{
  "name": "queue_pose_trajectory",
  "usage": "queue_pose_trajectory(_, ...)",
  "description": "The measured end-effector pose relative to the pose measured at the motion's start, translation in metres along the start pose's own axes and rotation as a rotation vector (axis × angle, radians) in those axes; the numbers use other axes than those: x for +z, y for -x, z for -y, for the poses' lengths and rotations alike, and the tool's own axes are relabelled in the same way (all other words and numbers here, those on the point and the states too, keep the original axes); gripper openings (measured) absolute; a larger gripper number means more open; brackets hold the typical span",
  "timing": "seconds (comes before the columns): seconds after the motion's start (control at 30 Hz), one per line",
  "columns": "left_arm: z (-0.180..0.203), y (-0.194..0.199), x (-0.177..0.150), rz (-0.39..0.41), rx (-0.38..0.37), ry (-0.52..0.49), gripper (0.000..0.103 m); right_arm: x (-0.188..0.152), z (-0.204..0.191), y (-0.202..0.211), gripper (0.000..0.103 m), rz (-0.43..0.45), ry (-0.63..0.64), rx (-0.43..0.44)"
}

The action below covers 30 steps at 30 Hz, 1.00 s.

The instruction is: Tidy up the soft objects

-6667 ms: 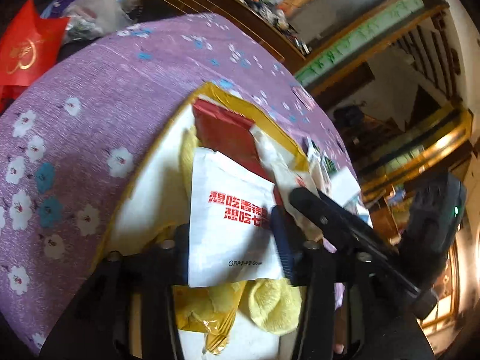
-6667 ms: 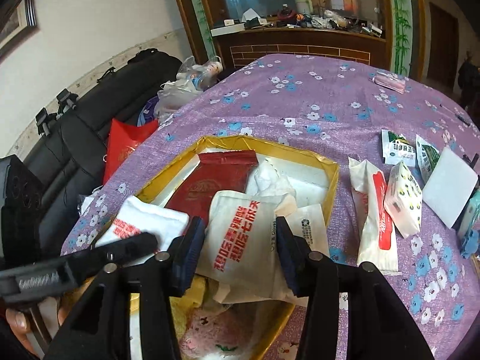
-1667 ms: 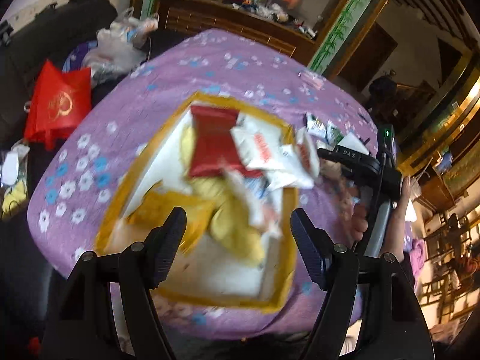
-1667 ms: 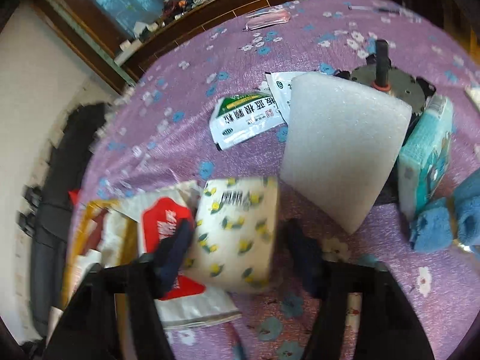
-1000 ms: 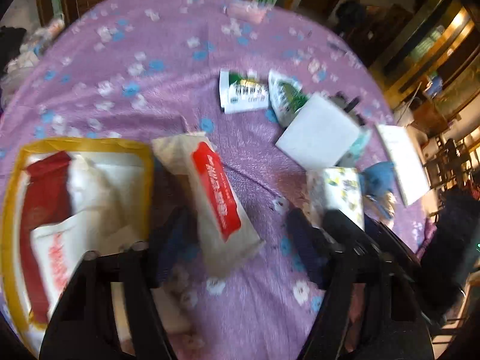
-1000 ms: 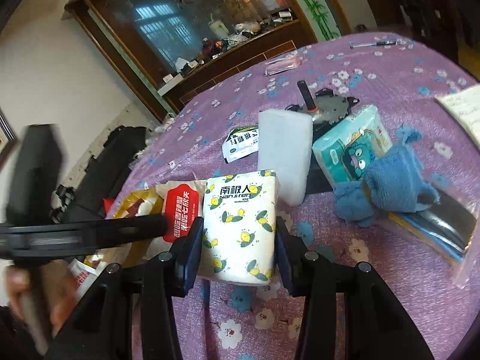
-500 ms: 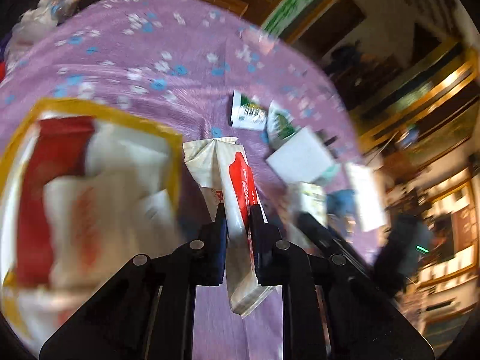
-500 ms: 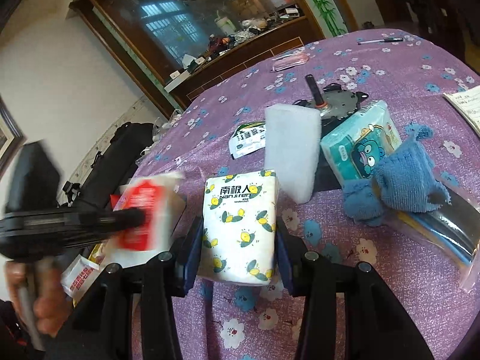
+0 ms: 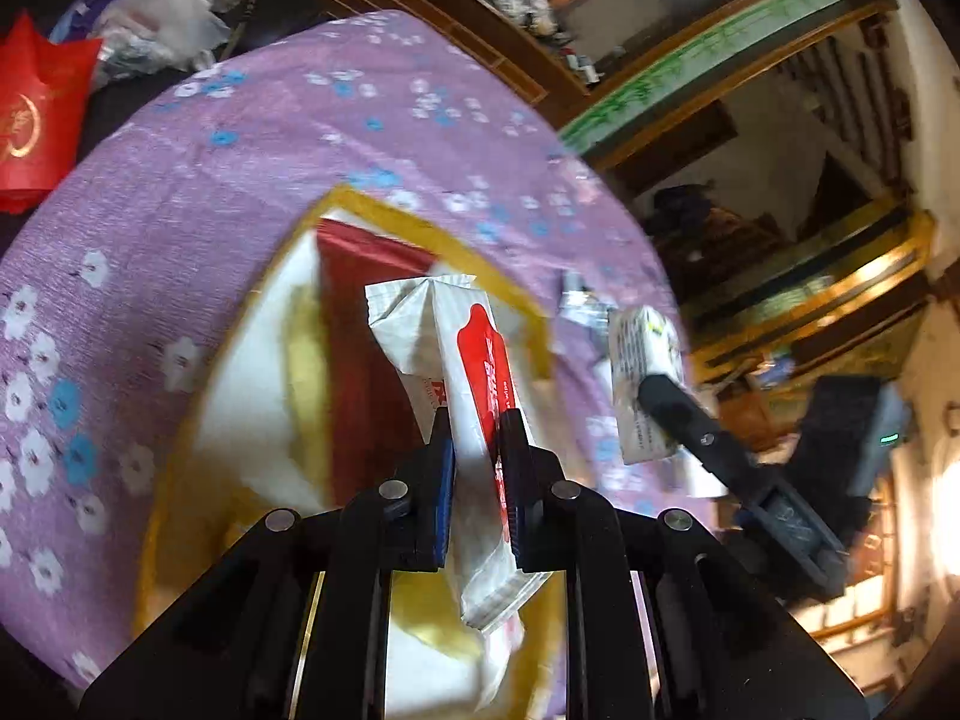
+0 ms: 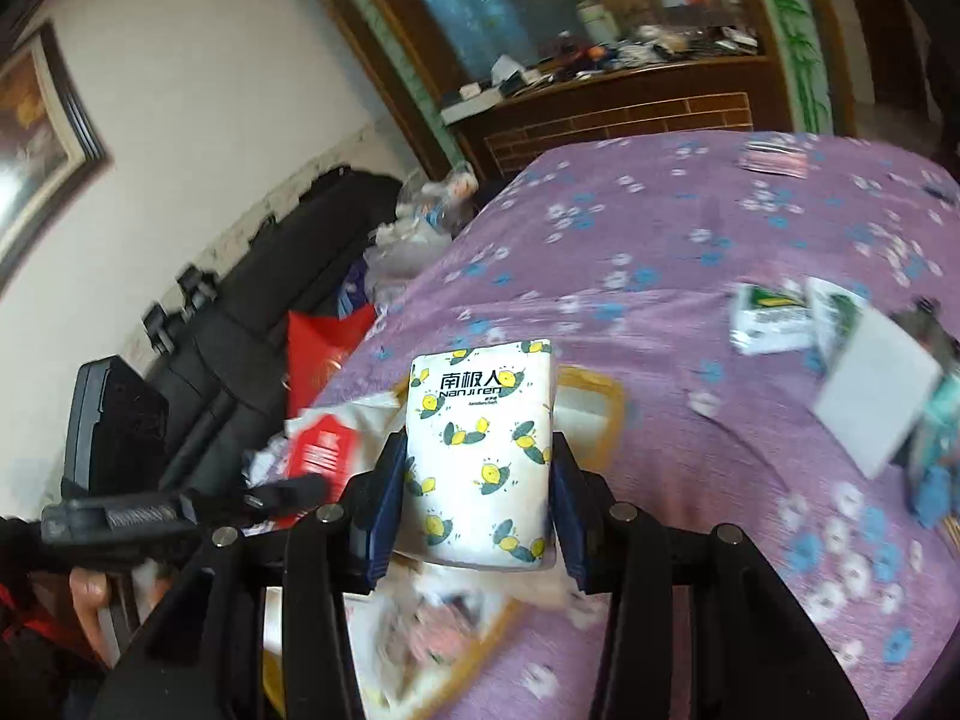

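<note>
Both tongs carry soft packs above the gold-rimmed tray.

The left tongs [image 9: 475, 450] pinch narrow on a long white tissue pack with a red label [image 9: 474, 372], its crinkly plastic squeezed thin between the blue pads; a second ago that pack lay flat on the purple flowered cloth of the surface [image 9: 198, 180] beside the tray [image 9: 384, 210], and now it hangs tilted over the tray's red and white packets. The right tongs [image 10: 479, 474] clasp a plump, rectangular white tissue pack printed with yellow lemons [image 10: 480, 444], gripped at mid width as before, but lifted off the cloth and brought over the tray's near corner. A flat white foam pad [image 10: 876, 390] and small green-and-white sachets [image 10: 768, 312] stay on the cloth.
</note>
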<state>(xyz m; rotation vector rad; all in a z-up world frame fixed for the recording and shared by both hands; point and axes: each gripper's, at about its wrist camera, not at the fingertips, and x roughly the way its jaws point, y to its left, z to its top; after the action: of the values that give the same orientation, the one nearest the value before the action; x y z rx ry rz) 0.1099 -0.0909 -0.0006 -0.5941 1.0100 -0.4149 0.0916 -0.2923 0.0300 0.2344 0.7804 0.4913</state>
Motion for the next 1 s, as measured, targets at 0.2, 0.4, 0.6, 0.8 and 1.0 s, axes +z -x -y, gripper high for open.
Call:
queue_pose_trajectory(0.2, -0.01, 0.001, 0.0, 0.049, 0.044, -0.058, 0.016, -0.007, -0.003, -0.054, 0.046, -0.11, -0.014, -0.095)
queue_pose_trajectory(0.4, -0.029, 0.009, -0.006, 0.045, -0.034, 0.014, 0.064, -0.006, 0.001, -0.055, 0.052, -0.099, -0.074, -0.085)
queue_pose_trajectory(0.6, -0.023, 0.034, -0.02, 0.117, -0.055, 0.004, 0.072, -0.006, -0.005, -0.032, 0.064, -0.005, -0.092, -0.057)
queue_pose_trajectory(0.8, -0.006, 0.061, -0.029, 0.185, -0.025, -0.059, 0.072, 0.001, -0.005, -0.017, 0.065, 0.053, -0.116, 0.014)
queue_pose_trajectory(1.0, 0.001, 0.065, -0.031, 0.211, 0.001, -0.062, 0.072, -0.003, -0.006, -0.008, 0.065, 0.079, -0.115, 0.058)
